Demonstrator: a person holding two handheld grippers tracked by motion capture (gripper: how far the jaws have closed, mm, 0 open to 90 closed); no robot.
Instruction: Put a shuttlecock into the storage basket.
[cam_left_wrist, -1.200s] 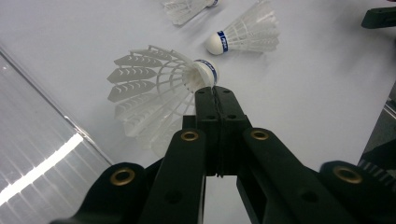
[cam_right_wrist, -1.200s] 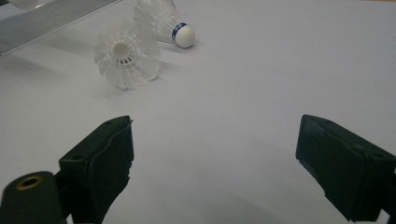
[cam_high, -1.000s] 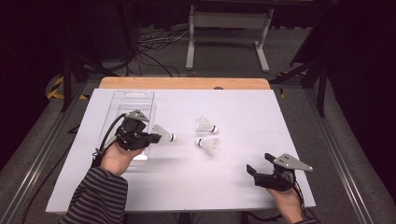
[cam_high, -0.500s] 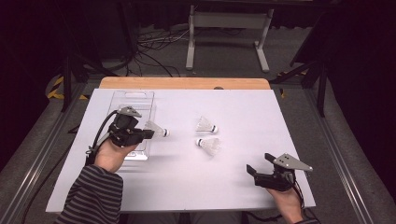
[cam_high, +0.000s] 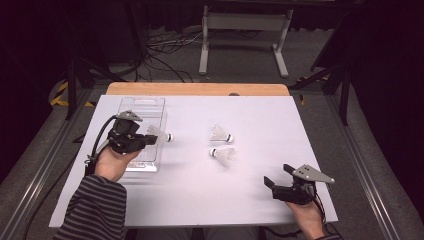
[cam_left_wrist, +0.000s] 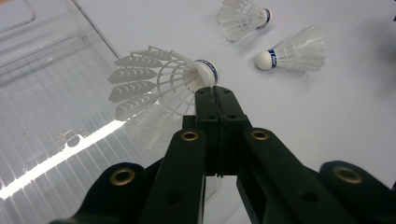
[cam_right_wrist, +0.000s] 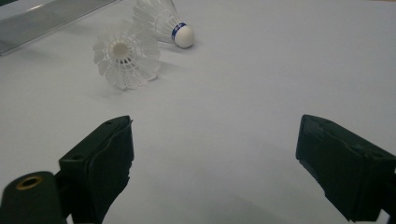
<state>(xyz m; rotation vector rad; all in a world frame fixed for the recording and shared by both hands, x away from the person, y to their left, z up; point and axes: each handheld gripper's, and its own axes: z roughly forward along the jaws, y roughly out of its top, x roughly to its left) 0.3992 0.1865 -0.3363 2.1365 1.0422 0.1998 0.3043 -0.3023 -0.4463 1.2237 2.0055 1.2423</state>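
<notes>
left tongs (cam_left_wrist: 215, 91): i'm pinching a shuttlecock (cam_left_wrist: 154, 88) by its edge, having carried it from the mat over the clear tray (cam_high: 145, 107); drop is next. right tongs (cam_right_wrist: 215, 158): resting spread. two shuttlecocks (cam_high: 220, 134) (cam_high: 223, 155) waiting on the mat (cam_high: 260, 115).

White-topped table (cam_high: 200, 195) with clear tray (cam_high: 145, 107) and two loose shuttlecocks (cam_high: 220, 134).

The left gripper (cam_high: 150, 139), in a striped-sleeved arm, has its jaws pressed together; the right gripper (cam_high: 272, 186) rests low with jaws spread wide.
</notes>
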